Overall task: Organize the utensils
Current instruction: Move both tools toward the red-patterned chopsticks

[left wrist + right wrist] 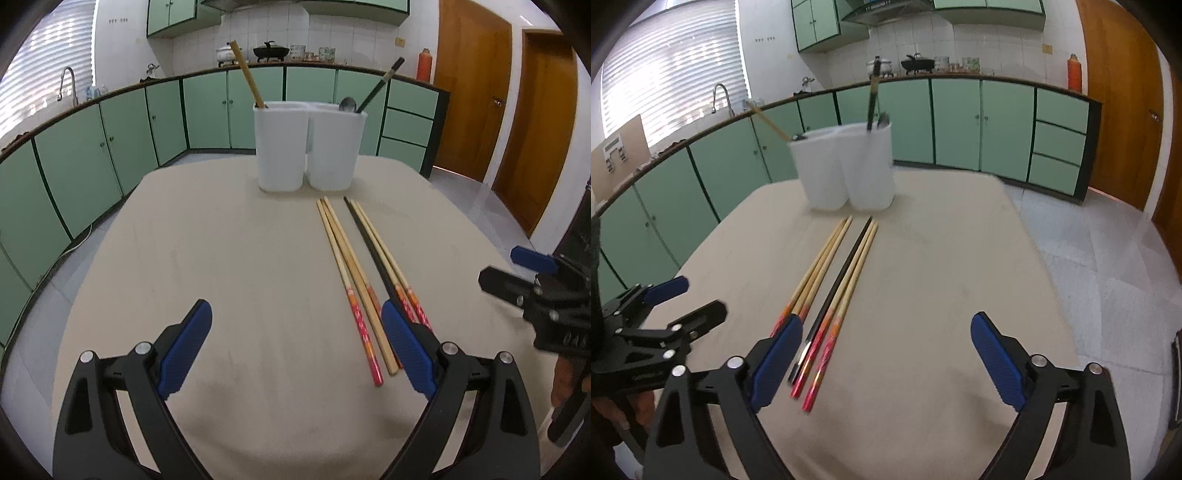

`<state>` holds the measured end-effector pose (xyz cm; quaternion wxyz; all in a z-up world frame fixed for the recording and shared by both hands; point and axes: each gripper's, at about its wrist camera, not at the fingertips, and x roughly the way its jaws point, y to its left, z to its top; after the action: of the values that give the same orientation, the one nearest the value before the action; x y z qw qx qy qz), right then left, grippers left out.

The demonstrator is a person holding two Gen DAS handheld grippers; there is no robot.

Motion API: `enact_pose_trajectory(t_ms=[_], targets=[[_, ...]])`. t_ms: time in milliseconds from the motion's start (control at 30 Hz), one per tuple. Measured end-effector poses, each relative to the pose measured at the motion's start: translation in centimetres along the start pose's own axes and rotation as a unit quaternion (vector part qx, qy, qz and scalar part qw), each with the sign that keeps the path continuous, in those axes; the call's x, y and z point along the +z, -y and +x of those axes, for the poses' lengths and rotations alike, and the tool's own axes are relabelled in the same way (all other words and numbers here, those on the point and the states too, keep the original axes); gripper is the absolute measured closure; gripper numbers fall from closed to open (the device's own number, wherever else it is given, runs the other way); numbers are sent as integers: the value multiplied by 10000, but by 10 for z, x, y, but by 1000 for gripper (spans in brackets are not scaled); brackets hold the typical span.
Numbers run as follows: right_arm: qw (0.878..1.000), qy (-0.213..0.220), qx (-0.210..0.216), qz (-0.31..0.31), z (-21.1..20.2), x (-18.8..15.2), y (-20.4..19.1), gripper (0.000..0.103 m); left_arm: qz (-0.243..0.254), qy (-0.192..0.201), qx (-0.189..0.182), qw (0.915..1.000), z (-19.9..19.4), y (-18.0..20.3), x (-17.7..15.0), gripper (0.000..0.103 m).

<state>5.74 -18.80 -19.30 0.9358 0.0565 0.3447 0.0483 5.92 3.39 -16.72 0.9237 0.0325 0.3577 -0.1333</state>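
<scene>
Several bamboo chopsticks (pixel 351 280) with red patterned ends and one black chopstick (pixel 364 229) lie side by side on the beige tablecloth (pixel 240 258), pointing at a white two-compartment holder (pixel 310 147). The holder's left compartment has a bamboo chopstick (pixel 246 75). Its right one has a dark chopstick (pixel 380 86) and a metal spoon (pixel 347 104). My left gripper (pixel 295 310) is open and empty above the cloth, its right finger over the chopsticks' red ends. My right gripper (pixel 886 321) is open and empty, with the chopsticks (pixel 827 273) beside its left finger.
The table edge drops to tiled floor (pixel 1108 258) on the right. Green cabinets (pixel 110 155) under a counter run behind the table, and wooden doors (pixel 472 92) stand at the far right. A hand (pixel 635 410) holds the left gripper (pixel 689 301).
</scene>
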Motion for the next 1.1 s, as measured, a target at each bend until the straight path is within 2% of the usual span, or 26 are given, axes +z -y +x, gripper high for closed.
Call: enact_pose_trajectory(t_ms=[200,600,800,967,1100], targets=[[9995,-278,54,-135,1,-26,-17,28,13,-206,37,9998,3,1,-20,13],[9970,-582,-124,-486,15,-46,-37,30,45,-425,-21,9991,8,4,-31,13],[9969,-577,-213,-496,21,-49,-32,30,76,-494,-101,9987,11,11,-33,13],[9964,-549,-561,-312,19,-44,-15,32,146,-515,-142,9985,12,16,-31,13],[9976,-489,-469,-169,15,-42,-7,35,136,-565,-204,9981,15,21,-33,13]])
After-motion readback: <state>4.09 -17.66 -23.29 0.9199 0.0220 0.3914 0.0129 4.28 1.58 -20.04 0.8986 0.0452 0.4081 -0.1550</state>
